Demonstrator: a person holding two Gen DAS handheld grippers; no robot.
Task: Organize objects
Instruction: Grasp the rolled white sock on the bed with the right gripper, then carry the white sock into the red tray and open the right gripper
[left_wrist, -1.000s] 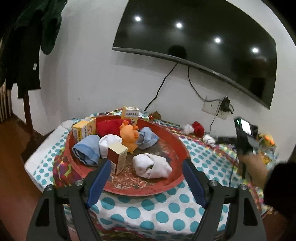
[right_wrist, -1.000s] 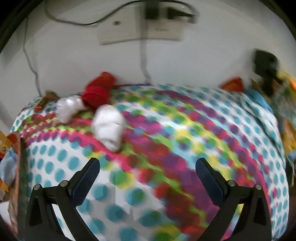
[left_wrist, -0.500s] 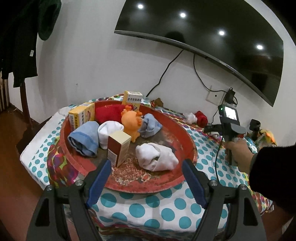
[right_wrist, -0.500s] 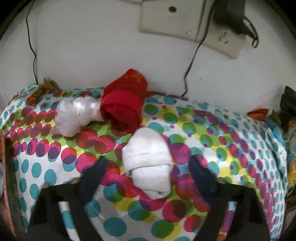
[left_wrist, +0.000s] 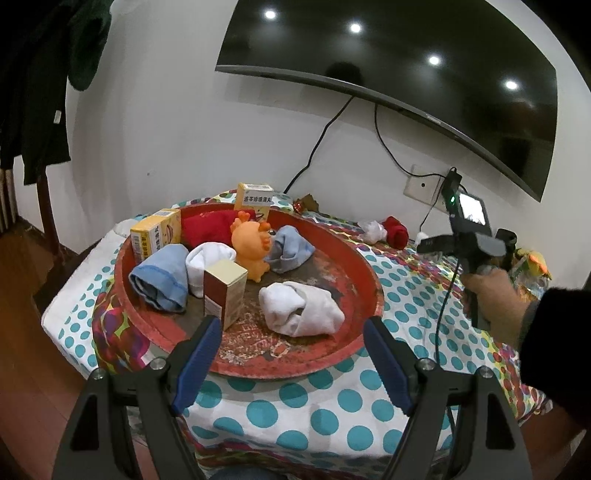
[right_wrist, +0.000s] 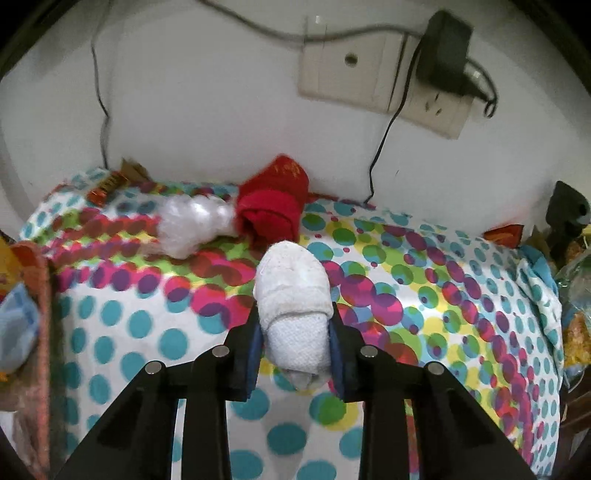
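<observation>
Right wrist view: the right gripper (right_wrist: 295, 341) is seen with its fingers (right_wrist: 254, 343) pinching a rolled white sock (right_wrist: 293, 295) from both sides; the jaws have just been closing, with the sock between them. The sock is held over the dotted cloth (right_wrist: 424, 295) that covers the counter, its far end pointing toward the wall. Just beyond it a rolled red sock (right_wrist: 273, 210) lies against the wall, and a crumpled clear plastic wad (right_wrist: 192, 225) lies touching the red sock's left side. A wall socket (right_wrist: 384, 88) with a black plug (right_wrist: 443, 51) is mounted above. The rim of a red tray (right_wrist: 40, 295) is cut off at the left edge.

Left wrist view: the left gripper (left_wrist: 291, 354) is shown with its fingers (left_wrist: 197, 354) spread wide and nothing between them, held at the near rim of the red tray (left_wrist: 365, 266). In the tray are set an orange toy (left_wrist: 253, 249), a folded white sock (left_wrist: 299, 308), a light blue sock (left_wrist: 160, 282), a second white roll (left_wrist: 207, 262), a grey-blue sock (left_wrist: 291, 249), a red cloth (left_wrist: 207, 227), a brown-and-cream box (left_wrist: 225, 291) and a yellow box (left_wrist: 155, 236). A further box (left_wrist: 255, 197) stands at the tray's far rim. To the right, a hand (left_wrist: 491, 299) is seen gripping the handle of the other gripper. A dark television (left_wrist: 406, 74) hangs on the wall.
</observation>
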